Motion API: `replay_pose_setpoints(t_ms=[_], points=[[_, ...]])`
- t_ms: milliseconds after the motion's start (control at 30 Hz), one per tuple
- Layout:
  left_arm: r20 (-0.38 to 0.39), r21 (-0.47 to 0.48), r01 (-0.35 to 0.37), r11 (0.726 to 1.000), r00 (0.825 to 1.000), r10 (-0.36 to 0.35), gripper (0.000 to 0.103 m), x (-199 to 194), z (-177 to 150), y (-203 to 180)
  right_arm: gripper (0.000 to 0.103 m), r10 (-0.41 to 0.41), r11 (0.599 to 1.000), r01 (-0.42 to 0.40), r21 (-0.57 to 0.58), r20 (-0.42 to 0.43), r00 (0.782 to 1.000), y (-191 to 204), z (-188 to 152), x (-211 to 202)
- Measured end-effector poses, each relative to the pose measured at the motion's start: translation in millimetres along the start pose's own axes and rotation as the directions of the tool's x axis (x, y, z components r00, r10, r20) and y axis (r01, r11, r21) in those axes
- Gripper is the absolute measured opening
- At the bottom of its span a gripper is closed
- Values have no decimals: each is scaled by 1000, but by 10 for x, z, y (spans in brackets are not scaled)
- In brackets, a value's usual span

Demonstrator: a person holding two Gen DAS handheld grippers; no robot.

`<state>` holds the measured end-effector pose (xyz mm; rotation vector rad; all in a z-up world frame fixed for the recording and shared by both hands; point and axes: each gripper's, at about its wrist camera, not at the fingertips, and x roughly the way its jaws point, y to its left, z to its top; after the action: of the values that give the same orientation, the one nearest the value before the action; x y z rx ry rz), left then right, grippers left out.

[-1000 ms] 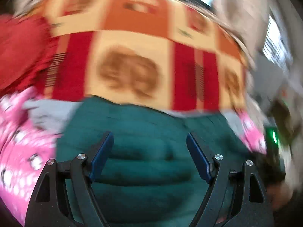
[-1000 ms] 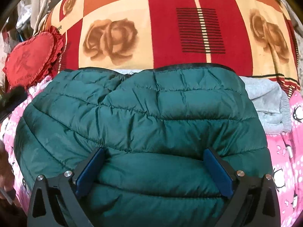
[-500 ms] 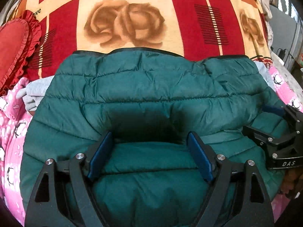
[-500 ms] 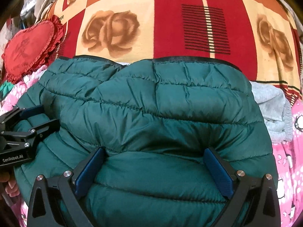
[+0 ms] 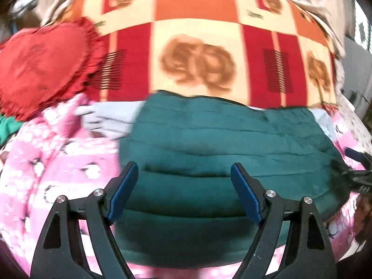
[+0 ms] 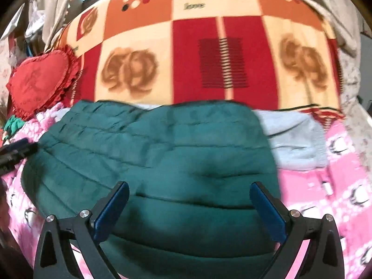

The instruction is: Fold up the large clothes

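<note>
A dark green quilted puffer jacket (image 5: 223, 153) lies folded in a compact bundle on a pink patterned blanket; it also shows in the right wrist view (image 6: 158, 153). My left gripper (image 5: 183, 190) is open and empty, above the bundle's near left part. My right gripper (image 6: 189, 207) is open and empty, above the bundle's near right part. The right gripper's tip shows at the right edge of the left wrist view (image 5: 359, 169). The left gripper's tip shows at the left edge of the right wrist view (image 6: 16, 150).
A grey garment (image 6: 295, 139) lies under the jacket's far side, sticking out right and left (image 5: 109, 123). A red heart-shaped cushion (image 5: 44, 65) sits far left. A red, orange and cream rose-print blanket (image 6: 209, 58) covers the bed beyond. The pink blanket (image 6: 325, 186) surrounds the bundle.
Both grippers have pulled back and up from the jacket, so more of the bed shows. The jacket stays folded in place. Both views are motion-blurred.
</note>
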<state>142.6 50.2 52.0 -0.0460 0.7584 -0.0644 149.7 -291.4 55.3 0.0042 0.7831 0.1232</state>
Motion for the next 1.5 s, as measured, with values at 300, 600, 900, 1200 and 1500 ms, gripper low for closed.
replay_pose_setpoints(t_ms=[300,600,900,1200,1500], points=[[-104,-172,108,979,986,-127,82,377,19,760,103,97,974,-83,211,-59,994,-906,50,329],[-197,-168,126,978,968,-158,85,906,43,864,103,133,981,-107,165,-160,978,-869,16,680],[-203,-178,75,981,973,-111,94,1164,-29,948,103,43,990,-22,137,-153,987,-887,-39,761],[-239,-299,241,923,918,-317,99,1413,-62,1160,103,327,879,-256,403,-119,937,-1337,-235,1083],[-188,-266,266,927,928,-320,64,1365,24,1011,96,447,842,-397,366,-60,893,-1330,-182,1174]])
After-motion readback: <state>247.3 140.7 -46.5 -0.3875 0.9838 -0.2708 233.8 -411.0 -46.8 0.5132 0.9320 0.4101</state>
